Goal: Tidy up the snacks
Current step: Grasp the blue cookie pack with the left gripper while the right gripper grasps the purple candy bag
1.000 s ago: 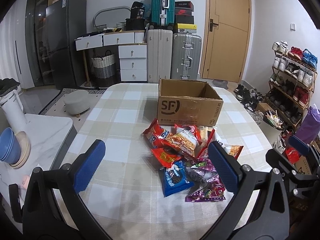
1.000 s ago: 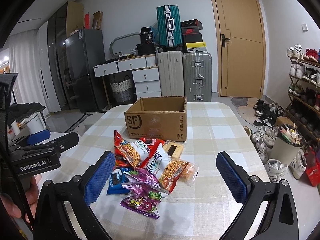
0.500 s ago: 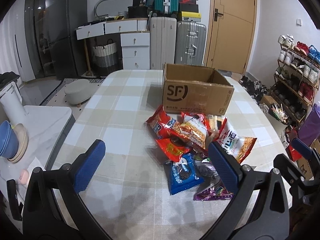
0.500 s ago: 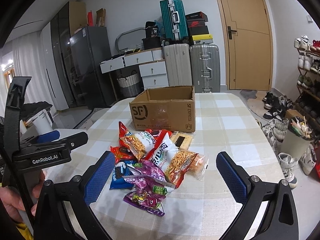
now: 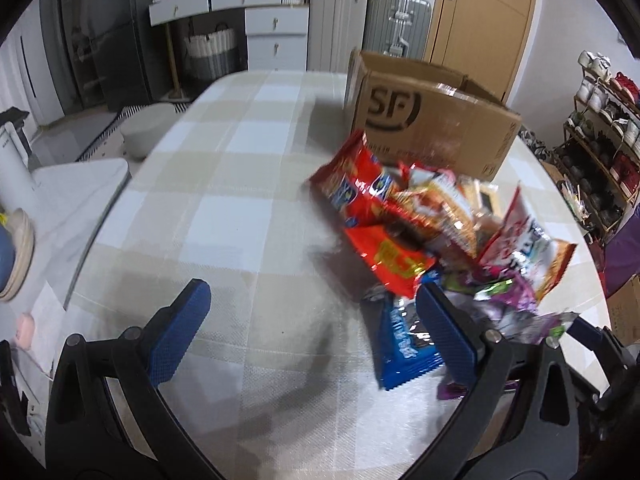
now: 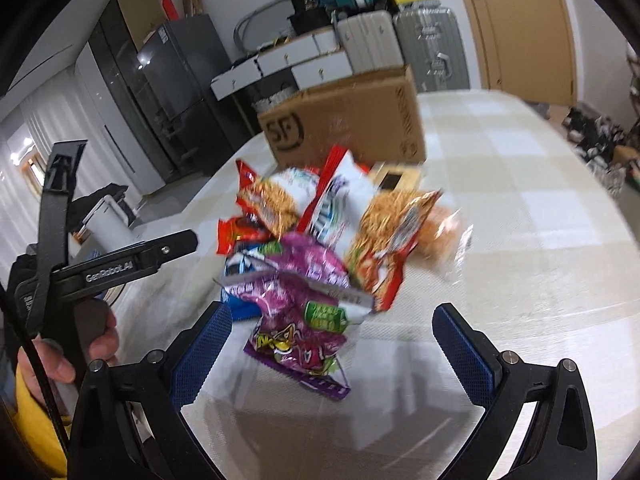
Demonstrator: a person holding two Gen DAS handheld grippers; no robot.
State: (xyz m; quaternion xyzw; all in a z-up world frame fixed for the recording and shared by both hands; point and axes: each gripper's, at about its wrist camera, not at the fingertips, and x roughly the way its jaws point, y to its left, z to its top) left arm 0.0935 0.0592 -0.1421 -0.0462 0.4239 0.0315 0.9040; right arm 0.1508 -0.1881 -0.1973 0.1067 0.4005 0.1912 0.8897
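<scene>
Both grippers, left gripper and right gripper, gape empty above the table. Blurred snack packets overlap before the cardboard box, labels unreadable.

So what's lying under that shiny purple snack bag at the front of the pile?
Under the purple bag, a blue packet pokes out on its left and the checked tablecloth shows beneath. Anything else below is covered.
</scene>
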